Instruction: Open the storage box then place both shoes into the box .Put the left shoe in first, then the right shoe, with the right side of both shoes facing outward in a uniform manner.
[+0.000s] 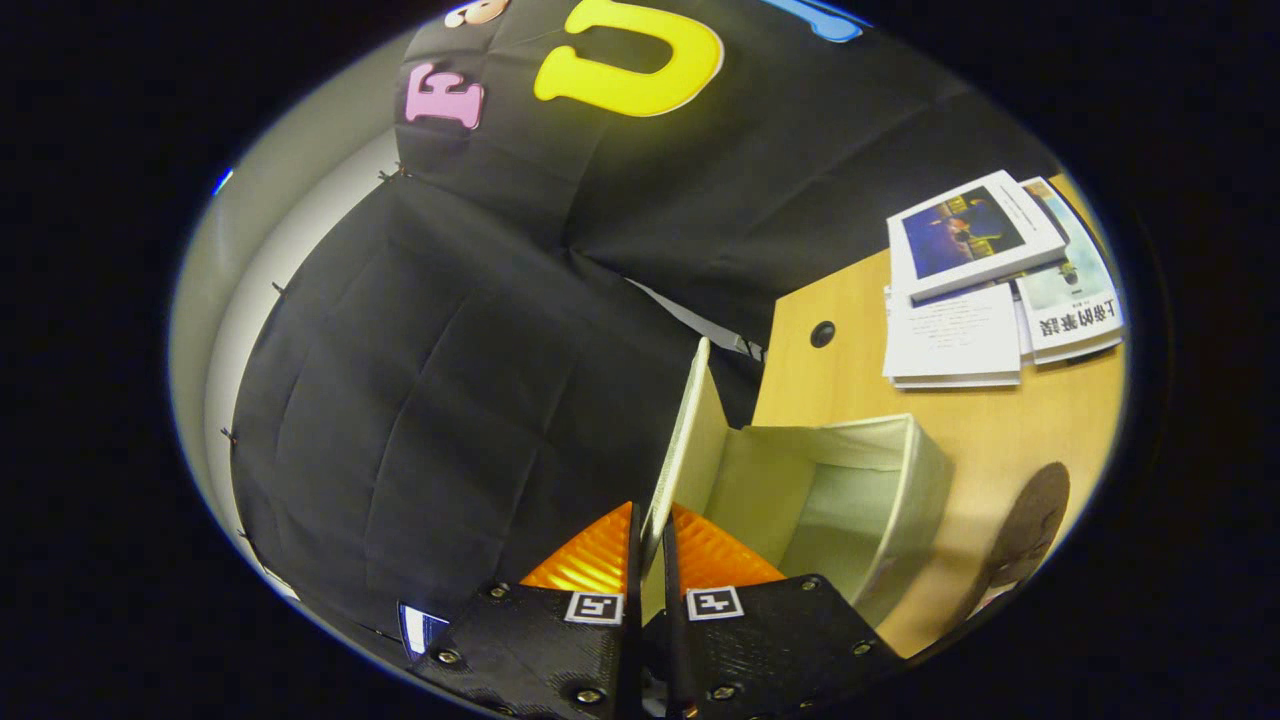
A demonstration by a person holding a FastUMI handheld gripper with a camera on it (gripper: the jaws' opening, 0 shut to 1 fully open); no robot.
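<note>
With its two fingers drawn close together, the claw is clamped on one thin cream-coloured fabric lid flap, which stands up on edge between the pads and runs away from the fingertips. Just beyond the fingers and to the right sits one open cream fabric storage box, its pale inside showing and the raised flap joined to its near-left side. The box rests on a light wooden table. Further out on that table lies a loose pile of white booklets, at least three counted, overlapping one another. Off to the right of the box, one dark brown shoe shows at the table's edge.
</note>
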